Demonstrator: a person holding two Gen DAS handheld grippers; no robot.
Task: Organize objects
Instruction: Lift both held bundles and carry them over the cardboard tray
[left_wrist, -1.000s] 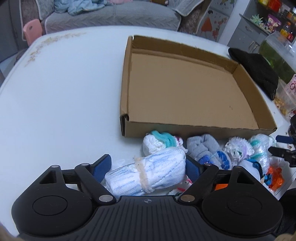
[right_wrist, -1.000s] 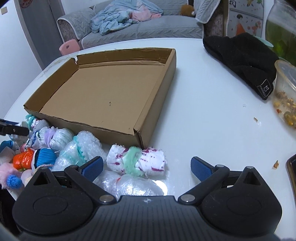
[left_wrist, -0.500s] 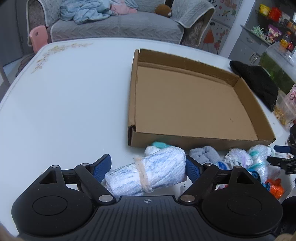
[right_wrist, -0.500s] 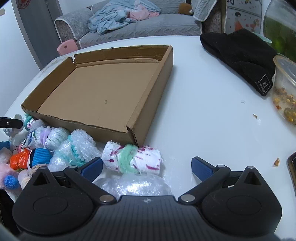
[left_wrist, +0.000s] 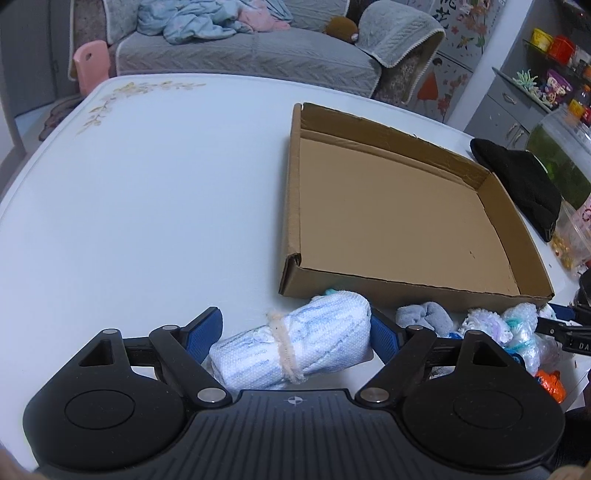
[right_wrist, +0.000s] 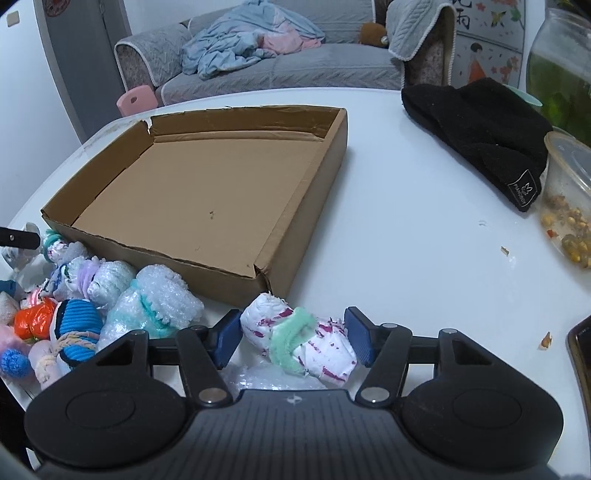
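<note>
My left gripper (left_wrist: 295, 328) holds a rolled pale-blue-and-white sock bundle tied with a cream band (left_wrist: 295, 345), the roll lying crosswise between the pads. My right gripper (right_wrist: 291, 338) is closing its jaws on a rolled white sock bundle with magenta flecks and a mint-green cuff (right_wrist: 301, 341); both pads appear to meet its ends. The shallow brown cardboard tray (right_wrist: 306, 206) sits just ahead of both grippers, its floor bare.

Failure risks from this state:

1. Slip on the right side. The flecked bundle is soft and held end to end (a compressible grip axis). If I lift before the jaws finish closing, it may sag out and fall onto the crinkled clear plastic wrap (right_wrist: 273, 380) beneath it.
2. Wall strike. The tray's near wall stands directly ahead of each roll. A low carry would catch the cardboard and push the tray across the white table (left_wrist: 166, 192).
3. Snagging neighbours. The pile of small wrapped sock bundles (right_wrist: 122, 295) lies just left of my right gripper; a dragged cuff could pull one along.
4. Unrolling. The left roll overhangs its band; it may loosen on release.
</note>
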